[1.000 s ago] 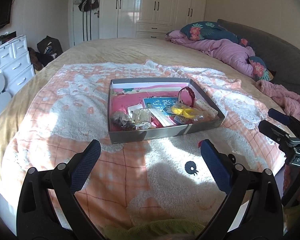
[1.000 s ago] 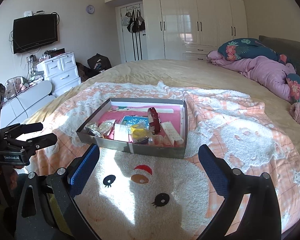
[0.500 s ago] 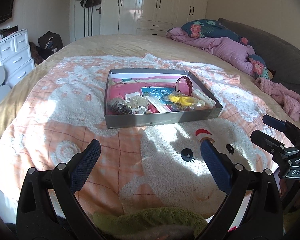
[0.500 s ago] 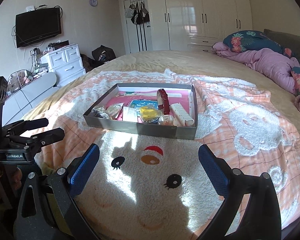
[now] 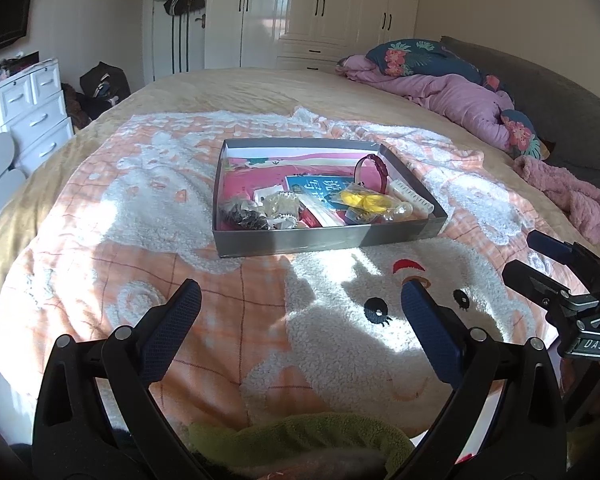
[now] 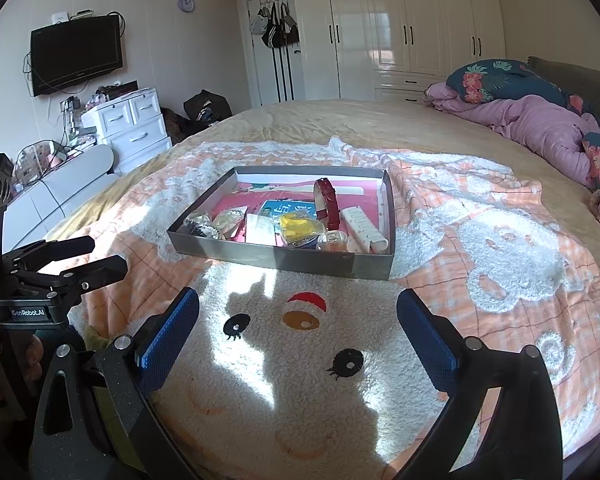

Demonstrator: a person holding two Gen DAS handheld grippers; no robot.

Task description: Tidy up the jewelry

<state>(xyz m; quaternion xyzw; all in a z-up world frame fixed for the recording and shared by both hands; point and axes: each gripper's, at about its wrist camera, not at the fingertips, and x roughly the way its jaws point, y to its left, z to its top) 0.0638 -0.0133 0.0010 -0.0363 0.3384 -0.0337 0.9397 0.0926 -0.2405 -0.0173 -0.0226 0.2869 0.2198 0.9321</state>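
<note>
While both grippers are held wide and empty over the peach-and-white fleece blanket [image 6: 480,248], jewelry is seen heaped in the shallow grey cardboard box [image 6: 284,258].

Left gripper [image 5: 300,308] and right gripper [image 6: 298,312] are kept short of the box, nothing between either pair of blue pads. Inside the box: a white ridged plastic strip [image 6: 364,226] along the right wall, a red leather strap watch [image 6: 327,204] standing on edge, a yellow piece in a clear bag [image 6: 298,224], dark beads in a bag [image 5: 244,216] at the near-left corner. Sorted or unsorted cannot be judged. Any pick is best made on one bagged piece at a time, pads closed across the bag, box steadied by the other gripper so it isn't dragged on fleece.
</note>
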